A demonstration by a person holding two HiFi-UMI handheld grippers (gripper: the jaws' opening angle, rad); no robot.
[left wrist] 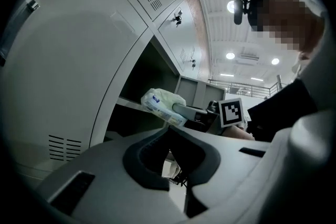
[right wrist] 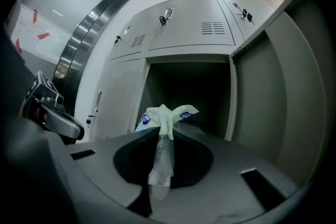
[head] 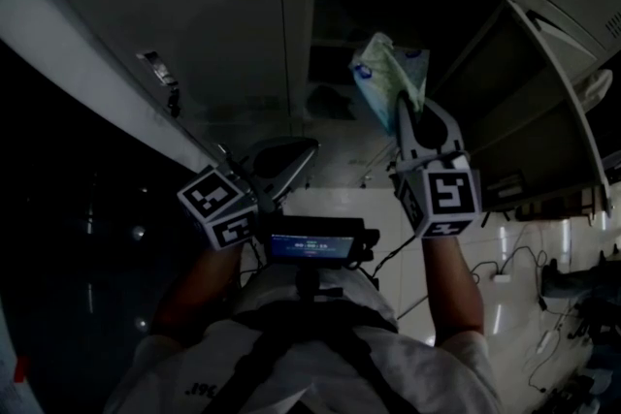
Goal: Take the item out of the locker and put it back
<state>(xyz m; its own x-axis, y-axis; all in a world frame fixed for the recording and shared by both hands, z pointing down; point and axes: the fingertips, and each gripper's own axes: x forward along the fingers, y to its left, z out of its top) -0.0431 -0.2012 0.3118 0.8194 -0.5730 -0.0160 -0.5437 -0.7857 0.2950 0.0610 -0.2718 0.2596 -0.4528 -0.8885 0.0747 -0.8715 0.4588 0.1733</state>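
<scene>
Nearest, noted a small lit screen [head: 312, 247] mounted at the person's chest, between the two forearms.

Found the left gripper [left wrist: 168, 132] held low, left of the locker opening and pointing about level. Jaws drawn together at the tips, nothing between them. Marker cube [head: 218, 204] plain in the head view.

Found the right gripper [right wrist: 164, 134] held higher and further forward, clenched on the pack [right wrist: 167, 115]. Pads pinching a twisted fold of clear wrapper, with the bulk of the pack standing just past the tips.

Recorded the pack as pale green with blue print, carried in the air at the mouth of the open compartment [right wrist: 189, 78] and resting on no shelf. Could not tell whether across the threshold or just outside it. Checked against the left gripper view: same pack in front of the dark opening, above the shelf edge [left wrist: 128, 103].

Beyond, noted the door [right wrist: 273, 102] standing wide open to the right, and shut lockers [right wrist: 210, 18] above with keys hanging in their locks.
</scene>
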